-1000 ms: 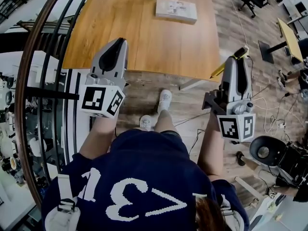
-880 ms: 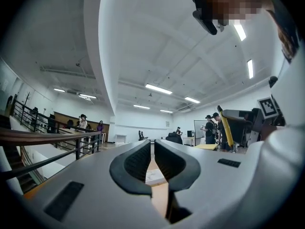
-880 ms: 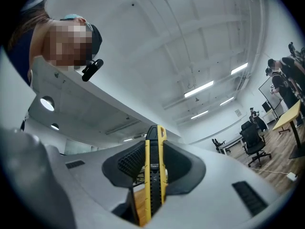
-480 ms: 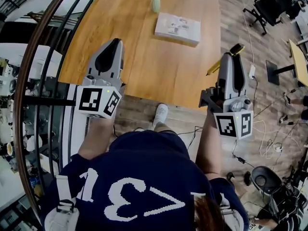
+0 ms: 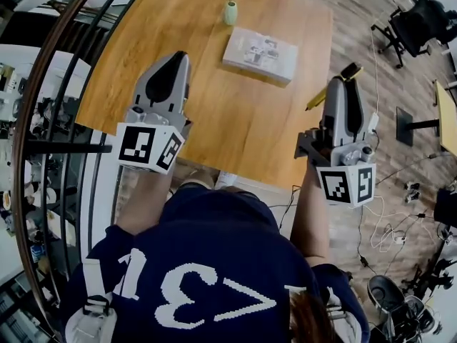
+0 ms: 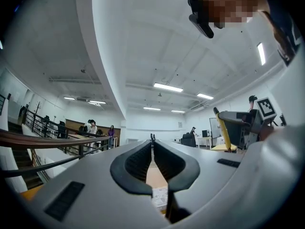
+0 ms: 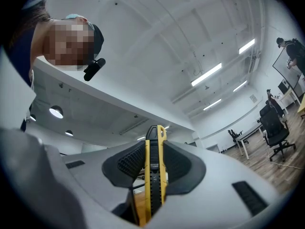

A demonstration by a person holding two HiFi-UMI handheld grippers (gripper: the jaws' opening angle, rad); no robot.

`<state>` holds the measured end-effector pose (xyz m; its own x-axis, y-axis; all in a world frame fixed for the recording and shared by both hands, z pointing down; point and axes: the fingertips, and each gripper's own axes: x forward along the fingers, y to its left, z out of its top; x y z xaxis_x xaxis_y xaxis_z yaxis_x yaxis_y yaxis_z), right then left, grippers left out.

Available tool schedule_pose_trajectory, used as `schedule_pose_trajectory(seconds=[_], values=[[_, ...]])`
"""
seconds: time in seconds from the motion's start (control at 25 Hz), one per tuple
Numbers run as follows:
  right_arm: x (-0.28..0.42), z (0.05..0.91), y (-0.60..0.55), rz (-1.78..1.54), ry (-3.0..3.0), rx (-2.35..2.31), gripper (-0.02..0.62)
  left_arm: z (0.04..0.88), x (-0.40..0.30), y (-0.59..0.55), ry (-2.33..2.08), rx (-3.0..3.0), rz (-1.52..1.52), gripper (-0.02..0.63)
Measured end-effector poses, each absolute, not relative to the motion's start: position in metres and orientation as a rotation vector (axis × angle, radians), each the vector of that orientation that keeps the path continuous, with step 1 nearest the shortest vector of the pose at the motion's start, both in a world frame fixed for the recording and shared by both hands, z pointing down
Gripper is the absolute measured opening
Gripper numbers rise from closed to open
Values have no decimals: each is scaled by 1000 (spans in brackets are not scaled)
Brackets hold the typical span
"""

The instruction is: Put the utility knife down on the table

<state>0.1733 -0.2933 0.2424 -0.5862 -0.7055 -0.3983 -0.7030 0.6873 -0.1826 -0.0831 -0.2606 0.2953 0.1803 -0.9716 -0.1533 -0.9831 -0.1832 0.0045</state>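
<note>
Clamping the knife flat between its jaws, your right gripper holds it upright, its end poking past the tips. The table lies below, its edge just under them. Your left gripper hangs empty, jaws together.

Left gripper: jaws together, nothing between them, pointing far, forearm extended. Right gripper: jaws clamped on knife, pointing far, forearm extended. Grippers well apart.

On the table, the vase stands behind the box.
</note>
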Motion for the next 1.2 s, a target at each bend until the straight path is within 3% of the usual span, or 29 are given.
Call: schedule_pose_trajectory(seconds=[0.2, 0.44, 1.2], values=[[152, 230, -303, -34, 2465, -1123, 126, 280, -101, -275, 1935, -2356, 168, 28], [145, 274, -321, -134, 2516, -1194, 126, 317, -93, -299, 1904, -2437, 128, 28], [87, 618, -360, -851, 3068, -1569, 126, 466, -116, -330, 1994, -2638, -57, 28]])
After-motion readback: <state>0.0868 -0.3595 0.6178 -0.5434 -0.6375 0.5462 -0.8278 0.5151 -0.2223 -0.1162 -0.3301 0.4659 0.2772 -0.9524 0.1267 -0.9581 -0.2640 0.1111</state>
